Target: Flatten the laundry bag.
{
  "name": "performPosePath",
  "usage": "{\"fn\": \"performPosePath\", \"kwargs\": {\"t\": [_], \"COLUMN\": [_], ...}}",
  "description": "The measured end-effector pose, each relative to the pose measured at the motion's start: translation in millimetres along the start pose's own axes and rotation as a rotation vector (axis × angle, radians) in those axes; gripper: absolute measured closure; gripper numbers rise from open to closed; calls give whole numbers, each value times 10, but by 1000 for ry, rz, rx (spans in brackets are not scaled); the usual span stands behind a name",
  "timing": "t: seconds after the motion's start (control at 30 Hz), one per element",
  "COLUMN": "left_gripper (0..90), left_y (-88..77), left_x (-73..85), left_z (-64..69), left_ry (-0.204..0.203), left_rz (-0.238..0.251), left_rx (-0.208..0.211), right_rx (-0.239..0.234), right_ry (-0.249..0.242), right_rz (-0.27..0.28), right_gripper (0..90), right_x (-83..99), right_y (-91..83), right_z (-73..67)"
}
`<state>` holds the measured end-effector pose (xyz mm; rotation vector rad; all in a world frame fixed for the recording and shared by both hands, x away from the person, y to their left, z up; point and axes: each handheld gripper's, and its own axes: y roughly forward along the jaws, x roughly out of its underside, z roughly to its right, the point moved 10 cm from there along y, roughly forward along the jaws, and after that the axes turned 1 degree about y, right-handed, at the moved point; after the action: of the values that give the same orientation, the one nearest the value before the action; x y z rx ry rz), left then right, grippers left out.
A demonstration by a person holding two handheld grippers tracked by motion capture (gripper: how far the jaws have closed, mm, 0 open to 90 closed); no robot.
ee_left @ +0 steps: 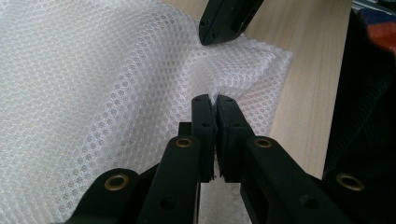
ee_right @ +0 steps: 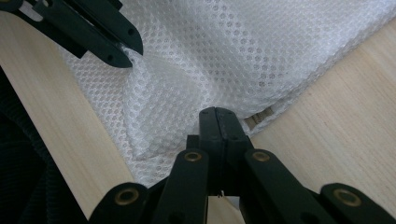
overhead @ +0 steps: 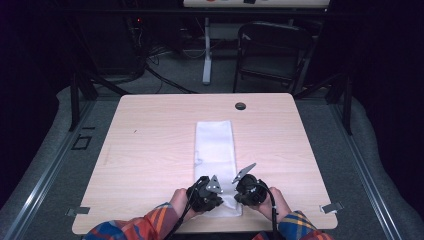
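- Near the bottom middle of the high view, we held the left gripper (overhead: 206,192) and the right gripper (overhead: 249,189) side by side over the near end of a white mesh cloth (overhead: 215,150).
- We saw the cloth as a long, narrow folded rectangle that ran from the centre of the frame down towards the lower edge, lying on a pale wooden table (overhead: 150,150) with rounded corners and fine straight grain.
- We noted a small dark round hole (overhead: 240,106) in the tabletop above the cloth's far end, well apart from it.
- We had the left gripper's (ee_left: 215,100) jaws pressed together on the cloth (ee_left: 93,93) in the left gripper view, a small pleat of fabric pinched between the tips at the middle of the frame.
- We saw the fabric there as an open honeycomb weave of tiny round holes, soft and gently rumpled, with one blunt corner at the upper right.
- We saw the matte black tip of the other gripper at the top of that frame, touching the cloth.
- We kept the right gripper's (ee_right: 218,112) jaws closed on the cloth's (ee_right: 233,56) lower edge in the right gripper view, the fabric creased into shallow folds towards the tips.
- We noticed a small tan tag (ee_right: 259,116) peeping from under the hem just right of those tips.
- We wore plaid sleeves (overhead: 150,225) of orange, blue and yellow at the bottom of the high view.
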<state>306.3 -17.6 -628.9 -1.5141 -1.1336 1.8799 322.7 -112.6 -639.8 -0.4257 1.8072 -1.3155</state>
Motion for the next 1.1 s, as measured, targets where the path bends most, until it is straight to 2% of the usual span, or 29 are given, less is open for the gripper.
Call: {"fn": "performPosePath", "kwargs": {"t": [0.1,0.13,0.17,0.23,0.27,0.37,0.63,0.9,1.1], "left_gripper": [871,872,873,874,874,874,873,874,874], "left_y": [-22,-31,-40,-56,-64,-98,-239,-340,-449], "left_x": [-12,-13,-16,-12,-12,-13,-13,33,70], "left_z": [-17,-21,-28,-42,-51,-76,-186,-277,-354], "left_ry": [-9,-12,-15,-19,-23,-30,-59,-76,-119], "left_rz": [10,8,12,13,17,22,60,69,108], "left_rx": [-8,-7,-10,-15,-19,-25,-58,-92,-117], "right_rx": [3,1,-15,-14,-5,9,15,12,24], "right_ry": [-2,-27,12,-5,25,-19,-8,5,11], "right_rz": [-6,-42,0,-23,7,-40,-50,-44,-48], "right_gripper": [900,900,900,900,900,900,900,900,900], "right_x": [9,37,13,33,17,45,52,51,58], "right_y": [-2,-14,22,20,43,14,13,15,11], "right_z": [5,26,-9,4,-13,19,17,22,37]}}
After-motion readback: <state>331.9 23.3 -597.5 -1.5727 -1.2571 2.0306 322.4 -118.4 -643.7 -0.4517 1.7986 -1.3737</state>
